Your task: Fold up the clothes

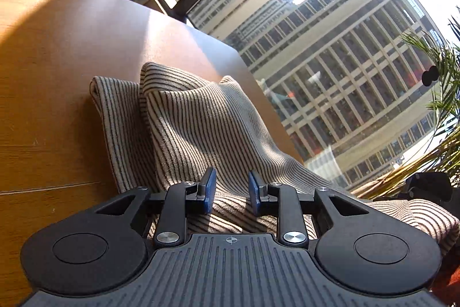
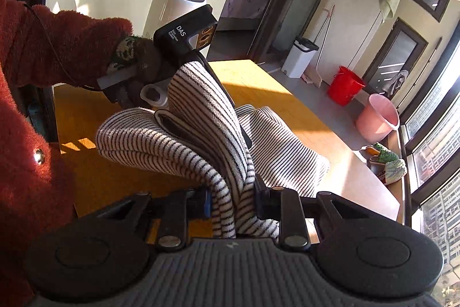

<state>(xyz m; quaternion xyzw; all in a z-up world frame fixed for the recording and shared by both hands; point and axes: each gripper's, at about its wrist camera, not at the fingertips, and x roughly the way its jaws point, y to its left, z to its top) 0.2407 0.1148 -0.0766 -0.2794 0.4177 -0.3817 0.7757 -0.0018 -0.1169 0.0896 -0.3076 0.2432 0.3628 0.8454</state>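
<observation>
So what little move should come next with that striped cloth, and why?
Probably carry the raised edge across and lay it down. The right gripper is clamped on a bunched fold of the striped knit garment, part of it lifted off the wooden table. The left gripper pinches a low ridge of it.

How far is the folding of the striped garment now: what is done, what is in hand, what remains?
Done: the striped garment is already doubled into layers, partly resting on the wooden table. In hand: the right hand-held gripper pinches a bunched edge, and the left hand-held gripper seems to grip another part, raised. Left: lay it flat and finish the fold; it looks rumpled.
</observation>
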